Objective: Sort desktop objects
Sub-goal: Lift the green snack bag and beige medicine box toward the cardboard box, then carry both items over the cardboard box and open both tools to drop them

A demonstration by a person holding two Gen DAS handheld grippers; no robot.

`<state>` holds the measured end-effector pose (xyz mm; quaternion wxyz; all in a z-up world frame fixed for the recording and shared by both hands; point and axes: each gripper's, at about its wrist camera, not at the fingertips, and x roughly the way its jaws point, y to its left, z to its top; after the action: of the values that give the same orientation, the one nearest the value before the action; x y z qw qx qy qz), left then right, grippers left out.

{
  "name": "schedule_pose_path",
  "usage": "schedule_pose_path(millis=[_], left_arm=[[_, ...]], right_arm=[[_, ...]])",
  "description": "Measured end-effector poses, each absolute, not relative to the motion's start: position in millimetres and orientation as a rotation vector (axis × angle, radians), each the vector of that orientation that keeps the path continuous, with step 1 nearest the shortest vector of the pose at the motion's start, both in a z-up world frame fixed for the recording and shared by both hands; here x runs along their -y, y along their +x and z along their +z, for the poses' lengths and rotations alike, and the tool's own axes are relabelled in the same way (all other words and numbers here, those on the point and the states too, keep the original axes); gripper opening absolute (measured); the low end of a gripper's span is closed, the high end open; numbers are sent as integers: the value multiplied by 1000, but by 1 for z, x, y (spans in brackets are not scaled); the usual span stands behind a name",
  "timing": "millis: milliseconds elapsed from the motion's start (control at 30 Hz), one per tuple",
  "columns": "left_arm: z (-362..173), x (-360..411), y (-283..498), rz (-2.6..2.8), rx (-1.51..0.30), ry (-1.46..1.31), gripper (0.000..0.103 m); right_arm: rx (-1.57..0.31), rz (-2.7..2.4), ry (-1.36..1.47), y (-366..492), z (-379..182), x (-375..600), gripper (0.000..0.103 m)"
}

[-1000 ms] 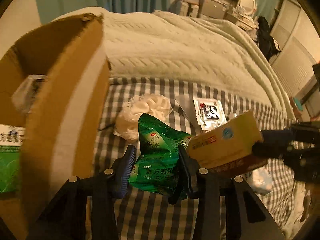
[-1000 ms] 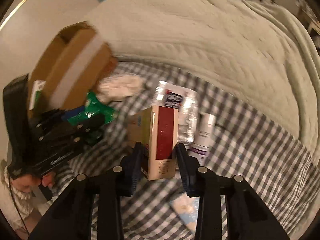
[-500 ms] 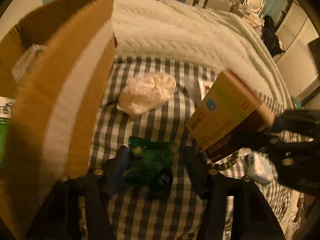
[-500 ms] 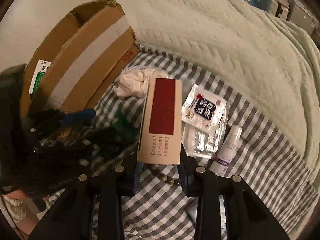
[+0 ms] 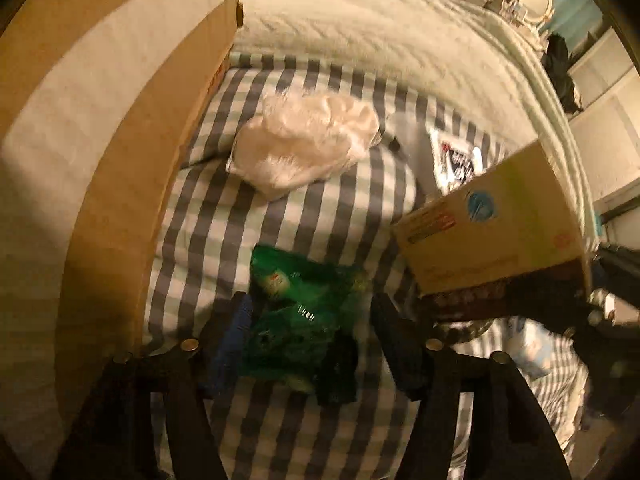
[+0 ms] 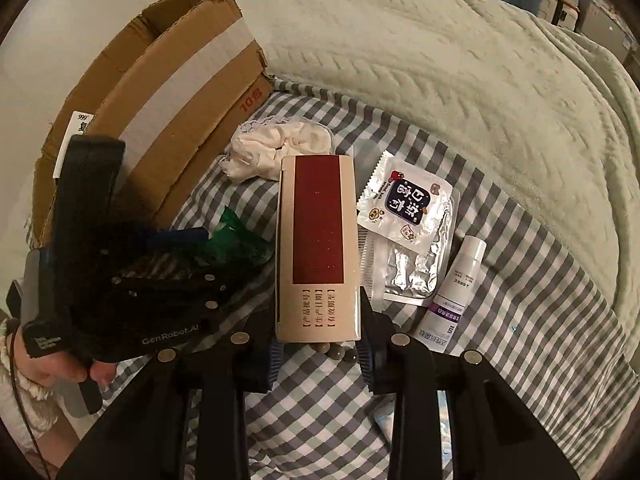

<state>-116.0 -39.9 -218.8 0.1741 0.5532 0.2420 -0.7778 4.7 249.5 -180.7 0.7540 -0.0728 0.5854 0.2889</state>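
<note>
My left gripper [image 5: 316,332] is open, its jaws on either side of a green packet [image 5: 304,320] that lies on the checked cloth [image 5: 224,224]; the packet also shows in the right wrist view [image 6: 236,240]. My right gripper [image 6: 320,352] is shut on a tan and dark red carton [image 6: 318,240] and holds it above the cloth; it shows at the right of the left wrist view [image 5: 492,236]. The open cardboard box [image 6: 160,112] stands at the left, close beside my left gripper [image 6: 176,256].
On the cloth lie a white crumpled cloth [image 6: 276,148], a white snack sachet over a foil pack [image 6: 404,204], a white tube [image 6: 452,300] and a string of beads [image 6: 340,352]. A pale green knitted blanket [image 6: 440,60] lies behind.
The left gripper has opened and let the green packet drop onto the cloth, then sunk down around it. The right gripper has lifted and swung the carton lengthwise.
</note>
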Motion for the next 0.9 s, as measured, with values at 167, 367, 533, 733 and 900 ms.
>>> schedule_pose_path(millis=[167,367,533,733,900], left_arm=[[-218,36,-117,-2235,-650,1594,24],[-208,28,-112,-2265,-590,1590,23],[-159,24,-111,-2371,-502,1353,23],[-93,16,-110,-2488,-442,1169,23],[-47,10,-97,-2482,-309,1058,23]], right_arm=[[-1262,650,-199,1,-178,-251,30],[-1272,651,-195,3,-179,-249,29],[-1237,627,-227,6,-165,-245,29],[-1130,582,-256,10,-114,-230,29],[-1038,571,-190,3,-50,-223,29]])
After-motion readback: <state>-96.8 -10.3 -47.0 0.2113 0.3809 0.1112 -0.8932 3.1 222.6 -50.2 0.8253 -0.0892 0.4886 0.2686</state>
